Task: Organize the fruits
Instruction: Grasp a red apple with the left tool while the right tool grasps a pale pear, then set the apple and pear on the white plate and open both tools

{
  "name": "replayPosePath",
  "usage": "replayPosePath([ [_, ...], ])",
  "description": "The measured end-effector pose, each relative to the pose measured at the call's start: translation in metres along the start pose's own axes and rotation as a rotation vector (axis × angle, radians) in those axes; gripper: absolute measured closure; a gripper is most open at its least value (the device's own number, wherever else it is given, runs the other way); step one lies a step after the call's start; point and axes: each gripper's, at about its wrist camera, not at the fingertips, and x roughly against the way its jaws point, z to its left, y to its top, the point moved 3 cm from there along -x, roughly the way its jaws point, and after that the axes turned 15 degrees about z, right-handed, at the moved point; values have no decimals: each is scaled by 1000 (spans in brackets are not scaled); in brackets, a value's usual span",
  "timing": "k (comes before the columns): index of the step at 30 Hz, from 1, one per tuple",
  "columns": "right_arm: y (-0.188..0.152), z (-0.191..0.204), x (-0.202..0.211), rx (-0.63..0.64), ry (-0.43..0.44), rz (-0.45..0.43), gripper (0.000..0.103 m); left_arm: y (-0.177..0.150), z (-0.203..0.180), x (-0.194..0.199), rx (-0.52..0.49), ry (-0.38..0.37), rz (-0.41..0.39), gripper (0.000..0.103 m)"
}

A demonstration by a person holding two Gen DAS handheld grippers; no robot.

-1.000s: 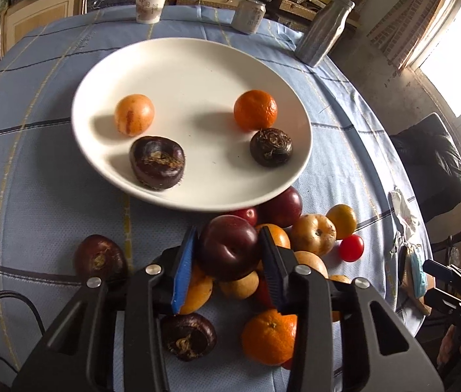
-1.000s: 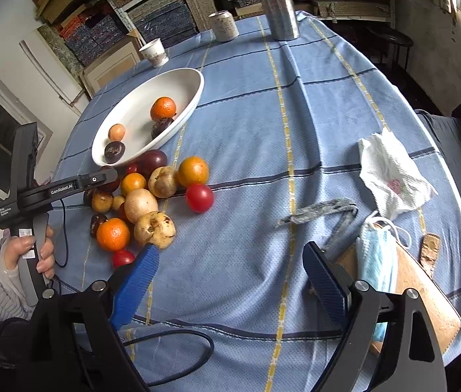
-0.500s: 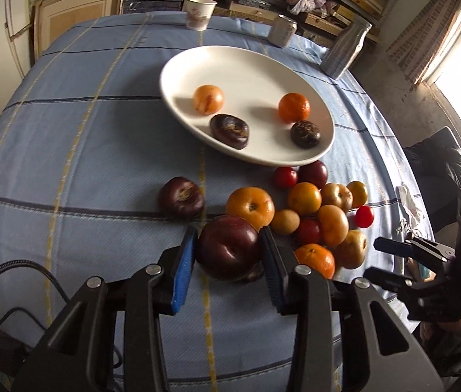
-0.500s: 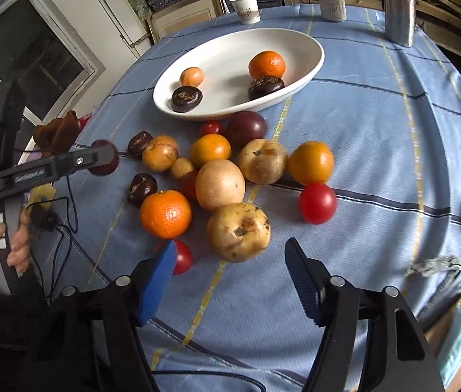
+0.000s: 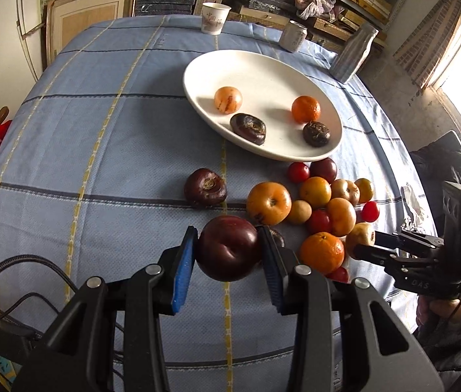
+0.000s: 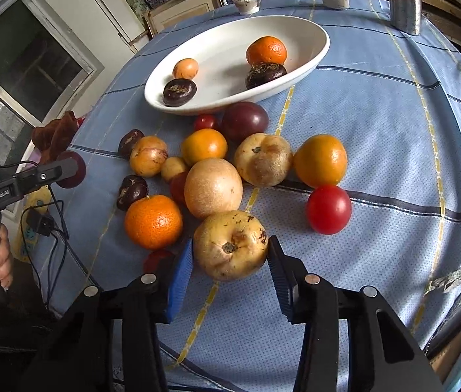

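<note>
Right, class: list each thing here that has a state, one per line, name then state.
left gripper: shut on the dark plum, held off the cloth.
right gripper: open, fingers either side of the pale pear.
pale pear: resting on the tablecloth.
white dish: holds four fruits.
paper cup: upright.
can: upright.

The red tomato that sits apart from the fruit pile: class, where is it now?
In the right wrist view the red tomato lies on the tablecloth at the pile's right edge, just below the orange fruit.
</note>
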Motion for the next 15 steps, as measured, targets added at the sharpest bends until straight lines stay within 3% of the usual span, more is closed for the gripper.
replayPosePath([
  [7,20,-23,43,-49,-24,-103,57,32,-9,-2,-33,-2,-16,65],
  [15,94,-42,71,-55,-51,-197,57,120,-19,1,-72,4,-78,65],
])
